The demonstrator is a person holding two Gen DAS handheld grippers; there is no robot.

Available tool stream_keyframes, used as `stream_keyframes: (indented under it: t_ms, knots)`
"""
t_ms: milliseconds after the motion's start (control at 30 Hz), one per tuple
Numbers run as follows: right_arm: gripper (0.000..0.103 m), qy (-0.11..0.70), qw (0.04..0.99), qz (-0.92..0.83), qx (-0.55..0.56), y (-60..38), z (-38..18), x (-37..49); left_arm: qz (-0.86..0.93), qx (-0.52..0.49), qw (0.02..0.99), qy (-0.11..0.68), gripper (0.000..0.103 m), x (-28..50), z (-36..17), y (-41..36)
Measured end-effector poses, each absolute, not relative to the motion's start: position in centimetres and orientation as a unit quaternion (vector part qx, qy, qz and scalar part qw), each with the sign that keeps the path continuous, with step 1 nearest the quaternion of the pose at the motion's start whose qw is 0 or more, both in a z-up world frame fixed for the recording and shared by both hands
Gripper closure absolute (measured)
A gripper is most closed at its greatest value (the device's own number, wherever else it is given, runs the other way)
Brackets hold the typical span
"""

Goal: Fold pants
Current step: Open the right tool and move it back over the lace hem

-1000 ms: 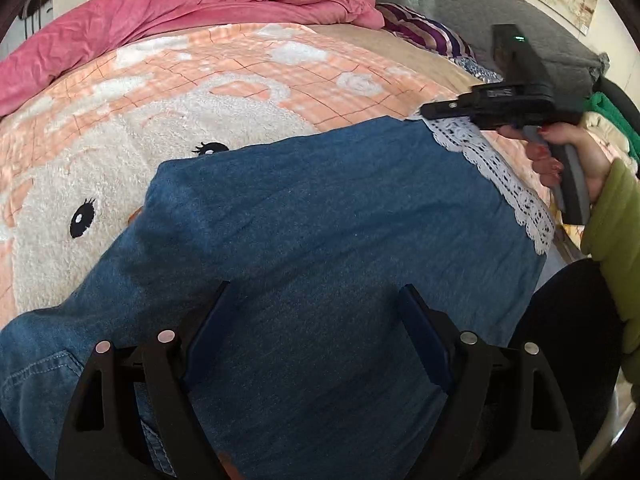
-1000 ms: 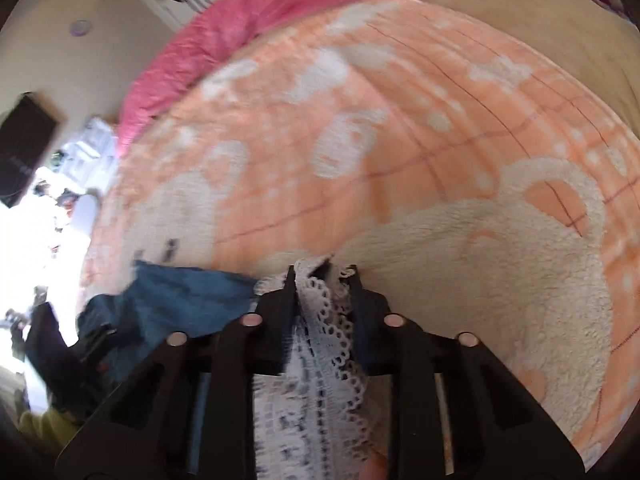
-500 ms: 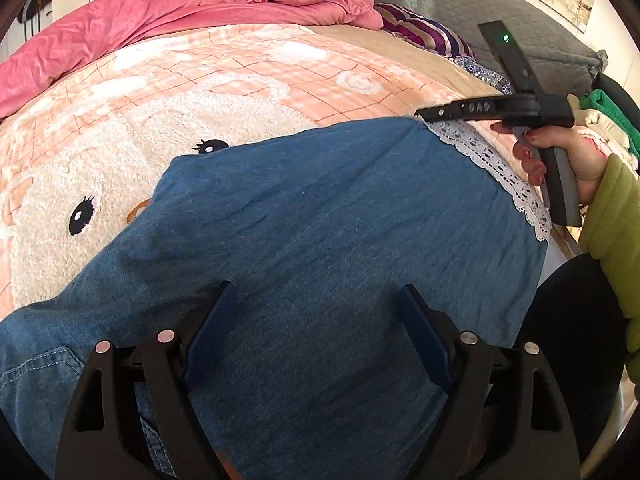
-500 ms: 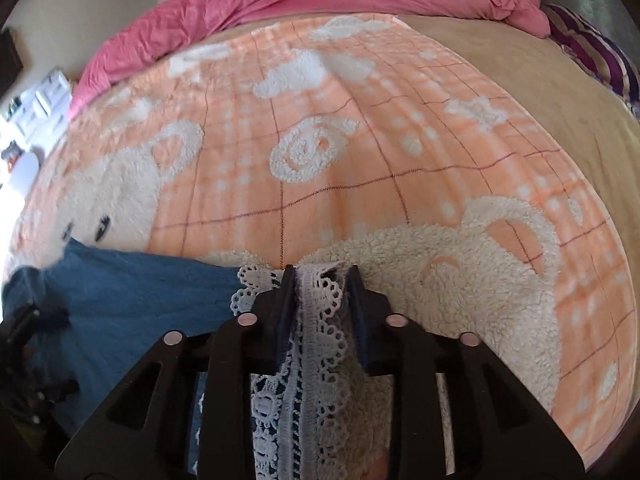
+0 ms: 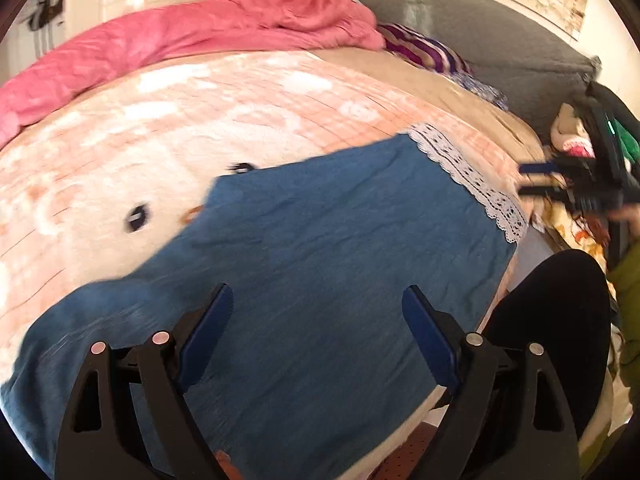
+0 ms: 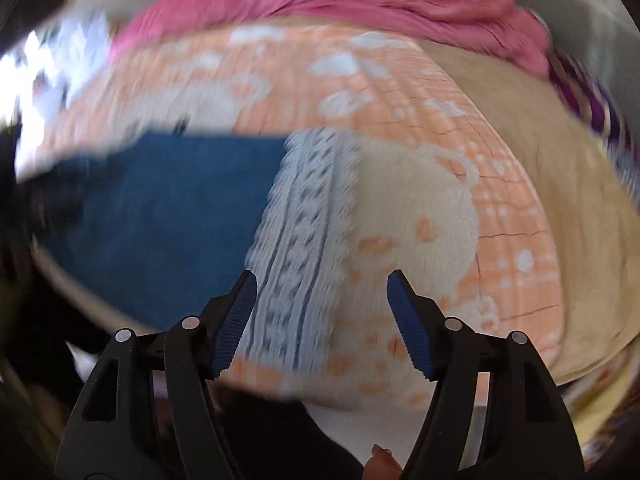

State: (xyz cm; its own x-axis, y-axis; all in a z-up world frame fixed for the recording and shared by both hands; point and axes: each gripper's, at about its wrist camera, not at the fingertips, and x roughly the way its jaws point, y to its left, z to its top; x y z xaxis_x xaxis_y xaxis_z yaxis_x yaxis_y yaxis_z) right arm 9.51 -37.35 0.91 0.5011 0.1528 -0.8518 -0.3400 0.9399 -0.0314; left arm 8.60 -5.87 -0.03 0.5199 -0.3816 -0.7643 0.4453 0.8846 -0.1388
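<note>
The blue denim pants lie flat on the orange bear-print blanket, their white lace hem at the right end. My left gripper is open and empty just above the denim. My right gripper is open and empty, hovering just off the lace hem; the denim stretches to its left. In the left wrist view the right gripper shows beyond the hem, off the bed's right side, blurred.
A crumpled pink duvet lies along the far side of the bed. A striped purple pillow and a grey headboard are at the back right. The person's dark-clad leg stands at the bed's near right edge.
My right gripper has opened and let go of the lace hem, then pulled back to the right off the pants. The hem now lies flat. The left gripper stayed open above the denim.
</note>
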Motion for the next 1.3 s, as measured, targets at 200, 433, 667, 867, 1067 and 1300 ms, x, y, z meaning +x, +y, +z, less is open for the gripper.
stream_keyframes:
  t_ms: [200,433,667,867,1067,1300]
  knots:
    - [0.042,0.449,0.847,0.224,-0.179,-31.0,1.5,8.1,-0.130,0.042,0.886,0.443,0.016,6.7,0.0,-0.2]
    - [0.029,0.547,0.758,0.157,-0.317,-26.9,-5.1,12.0,-0.059,0.034,0.872,0.486,0.014,6.0,-1.5,5.7]
    - [0.027,0.565,0.760,0.188,-0.262,-29.5,-5.1,12.1,-0.062,0.027,0.868,0.492,0.013,6.8,-2.4,5.9]
    - [0.023,0.495,0.840,0.169,-0.143,-32.3,0.6,10.2,-0.078,0.052,0.884,0.459,0.008,5.2,-0.6,4.4]
    - [0.009,0.404,0.906,0.106,0.065,-38.3,5.0,7.2,-0.143,0.066,0.899,0.409,0.006,3.4,3.3,0.2]
    - [0.009,0.410,0.901,0.089,0.115,-39.5,3.5,8.2,-0.206,0.083,0.892,0.393,0.005,4.3,5.0,-5.6]
